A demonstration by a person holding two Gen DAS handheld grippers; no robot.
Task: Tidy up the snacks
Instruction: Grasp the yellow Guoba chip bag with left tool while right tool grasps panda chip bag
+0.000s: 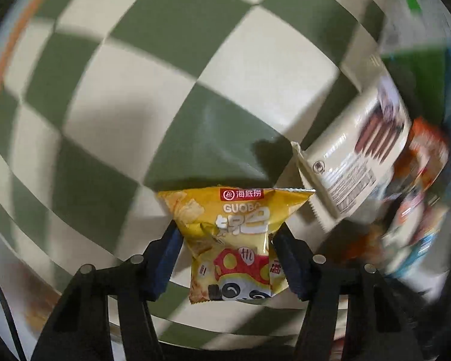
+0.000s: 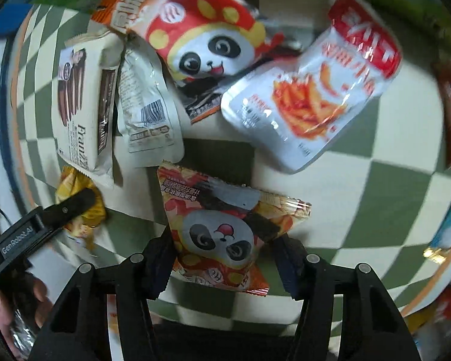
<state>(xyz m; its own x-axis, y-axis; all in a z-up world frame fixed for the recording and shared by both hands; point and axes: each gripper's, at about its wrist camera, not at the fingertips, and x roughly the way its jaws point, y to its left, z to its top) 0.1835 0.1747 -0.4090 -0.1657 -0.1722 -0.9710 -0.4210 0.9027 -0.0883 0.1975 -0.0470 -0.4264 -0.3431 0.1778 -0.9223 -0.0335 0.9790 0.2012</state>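
Snack packets pinched in both grippers above a green-and-cream checked cloth [image 1: 129, 96].

Left gripper [image 1: 227, 249] is pinching a yellow packet [image 1: 231, 234] between its blue pads, the packet standing up out of the jaws and reading "GUOBA" under a red logo, with a panda in a mushroom cap lower down; a cream box [image 1: 357, 156] is lying ahead and right of the jaws, blurred. Right gripper [image 2: 225, 258] is squeezing a red packet [image 2: 225, 231] with a panda face, its top poking forward past the jaws. Ahead of those jaws are lying a cream "Franzzi" box [image 2: 81, 105], a grey pouch [image 2: 147, 108] with a barcode, a big panda bag [image 2: 195, 30] and a white pouch [image 2: 312, 90] showing red strips. Far left of them, the left gripper's arm, lettered "GenRobot.AI", is reaching in.
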